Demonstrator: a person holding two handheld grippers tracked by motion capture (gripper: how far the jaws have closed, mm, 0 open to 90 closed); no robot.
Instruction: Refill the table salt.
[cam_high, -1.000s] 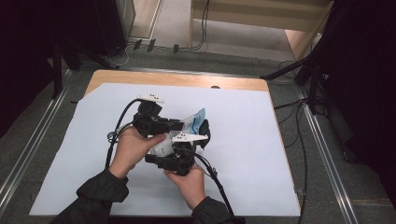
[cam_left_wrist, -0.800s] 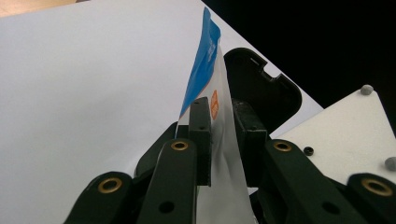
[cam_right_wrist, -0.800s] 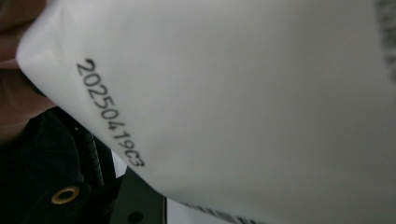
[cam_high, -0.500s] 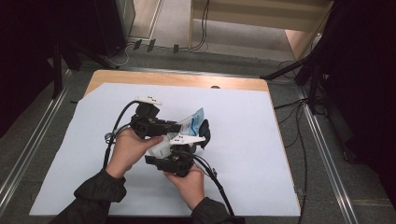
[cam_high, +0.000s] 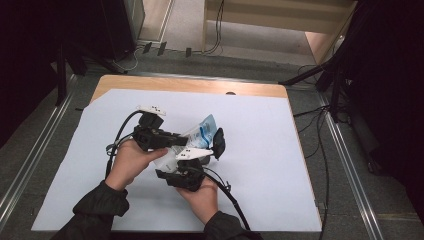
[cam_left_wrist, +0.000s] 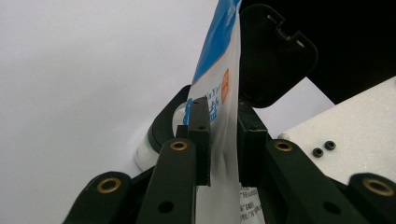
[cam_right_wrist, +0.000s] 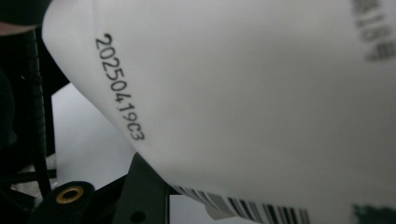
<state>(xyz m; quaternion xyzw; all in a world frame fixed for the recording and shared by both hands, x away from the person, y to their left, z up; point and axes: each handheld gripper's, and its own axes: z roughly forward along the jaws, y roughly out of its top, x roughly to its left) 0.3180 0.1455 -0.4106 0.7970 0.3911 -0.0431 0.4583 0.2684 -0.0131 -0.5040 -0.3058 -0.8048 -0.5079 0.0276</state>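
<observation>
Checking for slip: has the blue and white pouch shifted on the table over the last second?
No. The pouch sits in the same spot against the table's wooden far edge, held between both claws.

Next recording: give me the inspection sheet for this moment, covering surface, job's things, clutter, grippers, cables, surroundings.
Surface: white sheet over a wooden table; bare wood shows along the far edge.
Job's things: white and blue pouch held above the sheet between both grippers; printed date code and barcode show in the right gripper view.
Clutter: nothing seen on the sheet.
Grippers: left gripper has its pads pressed on the pouch's thin edge; right gripper holds the pouch's other side, pad contact hidden behind the pouch.
Cables: one black cable trails from the left gripper, another from the right.
Surroundings: grey floor, loose floor cables, metal rails, dark stands.
</observation>
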